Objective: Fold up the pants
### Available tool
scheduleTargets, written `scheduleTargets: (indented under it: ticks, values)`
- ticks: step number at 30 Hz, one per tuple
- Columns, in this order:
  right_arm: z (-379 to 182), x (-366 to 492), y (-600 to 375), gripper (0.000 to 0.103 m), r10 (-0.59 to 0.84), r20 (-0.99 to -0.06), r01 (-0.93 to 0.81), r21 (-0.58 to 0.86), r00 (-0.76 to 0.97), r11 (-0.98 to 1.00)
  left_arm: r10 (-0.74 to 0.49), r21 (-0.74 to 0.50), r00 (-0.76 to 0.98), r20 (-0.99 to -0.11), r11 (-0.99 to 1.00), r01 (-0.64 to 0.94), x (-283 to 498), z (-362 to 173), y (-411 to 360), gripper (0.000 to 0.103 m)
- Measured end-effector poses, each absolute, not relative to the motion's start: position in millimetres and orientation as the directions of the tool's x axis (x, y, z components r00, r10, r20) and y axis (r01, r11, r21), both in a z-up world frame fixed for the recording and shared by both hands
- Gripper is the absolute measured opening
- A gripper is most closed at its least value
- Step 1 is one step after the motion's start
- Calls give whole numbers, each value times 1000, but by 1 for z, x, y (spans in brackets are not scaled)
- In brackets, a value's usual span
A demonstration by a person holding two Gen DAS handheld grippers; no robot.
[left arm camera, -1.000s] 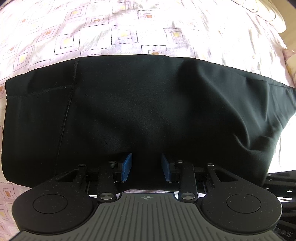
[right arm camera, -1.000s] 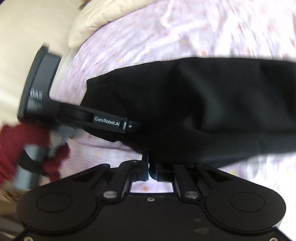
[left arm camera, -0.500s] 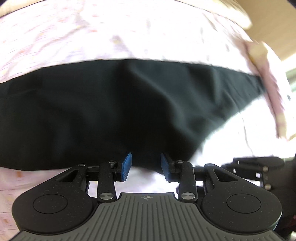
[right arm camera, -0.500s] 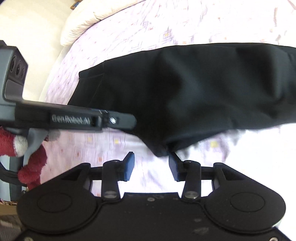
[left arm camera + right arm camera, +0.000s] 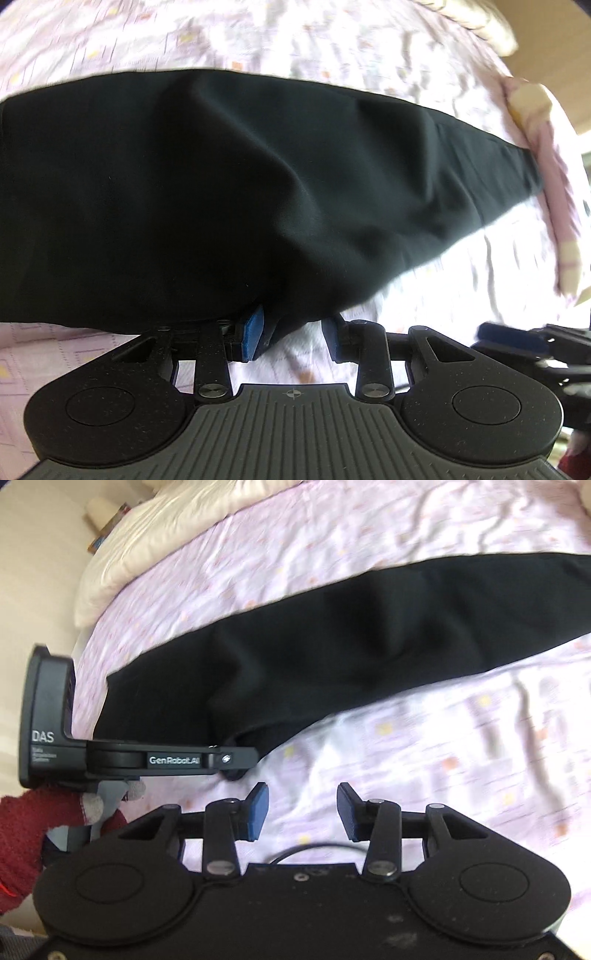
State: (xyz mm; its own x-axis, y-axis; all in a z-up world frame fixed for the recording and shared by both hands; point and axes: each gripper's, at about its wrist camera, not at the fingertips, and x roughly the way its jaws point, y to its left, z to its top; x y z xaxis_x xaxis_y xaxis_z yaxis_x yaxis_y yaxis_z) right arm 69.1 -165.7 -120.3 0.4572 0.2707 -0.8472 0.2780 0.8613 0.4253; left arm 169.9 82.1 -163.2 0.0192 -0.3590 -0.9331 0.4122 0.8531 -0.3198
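Black pants (image 5: 221,184) lie stretched across the bed, a long leg (image 5: 332,646) running off to the right in the right wrist view. My left gripper (image 5: 293,334) stands at their near edge, jaws apart. The hem drapes over its left pad (image 5: 253,332), and bare sheet shows in the gap. From the right wrist view, the left gripper's body (image 5: 147,760) reaches in from the left to that same edge. My right gripper (image 5: 301,810) is open over bare sheet, just clear of the pants, with nothing between its fingers.
The bed has a pink patterned sheet (image 5: 443,757). A cream pillow (image 5: 129,554) lies at the far left, by the wall. A person's red sleeve and grey glove (image 5: 22,834) hold the left gripper. The bed's corner (image 5: 528,99) drops away at the far right.
My right gripper let go of the pants' edge, opened and drew back onto the bare sheet. The left gripper slid right along the near edge, its jaws unchanged.
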Motion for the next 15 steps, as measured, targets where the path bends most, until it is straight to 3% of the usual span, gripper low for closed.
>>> scheduleTargets:
  ticks: [6, 15]
  values:
    - [-105, 85, -226, 47, 236, -819, 242, 408, 523, 881, -324, -290, 29, -946, 881, 372, 166, -166, 71, 34]
    - [-108, 158, -298, 51, 195, -836, -15, 219, 513, 976, -310, -294, 23, -950, 920, 259, 168, -168, 72, 34]
